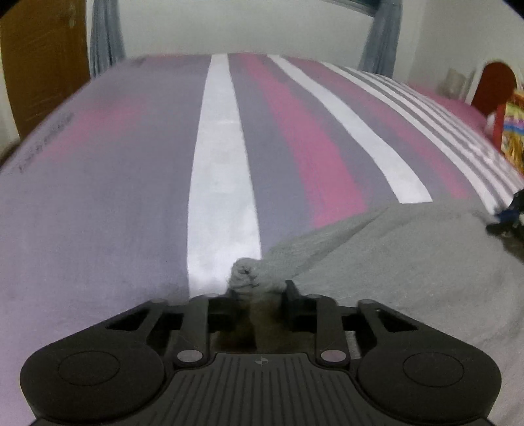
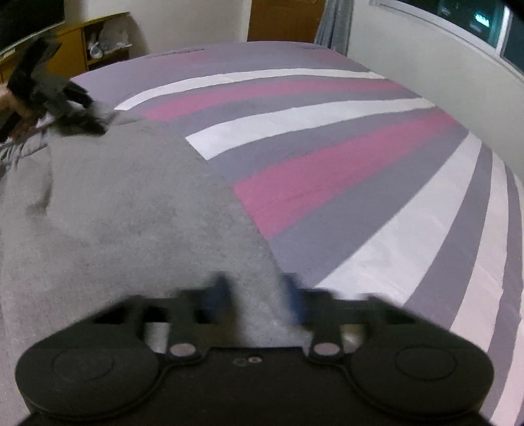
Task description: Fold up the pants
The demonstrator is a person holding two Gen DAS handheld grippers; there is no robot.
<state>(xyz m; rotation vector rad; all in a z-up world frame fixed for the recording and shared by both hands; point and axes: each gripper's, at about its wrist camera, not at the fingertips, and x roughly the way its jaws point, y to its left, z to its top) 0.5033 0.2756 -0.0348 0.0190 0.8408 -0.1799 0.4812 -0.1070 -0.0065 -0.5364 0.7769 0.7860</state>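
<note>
The bed sheet carries long stripes — white, pink and dull purple-grey, with thin grey-and-white bands at the sheet's far right edge. On the sheet lie the pants, plain heather grey with no pattern. The left claw is black throughout; the right claw is black with blue fingers. Beyond the sheet's far end hang blue-grey curtains beside a brown wooden door — the wall is off-white.

A home bedroom is shown: a bed covered by a striped sheet, a wooden door far left, grey curtains, and a window.
</note>
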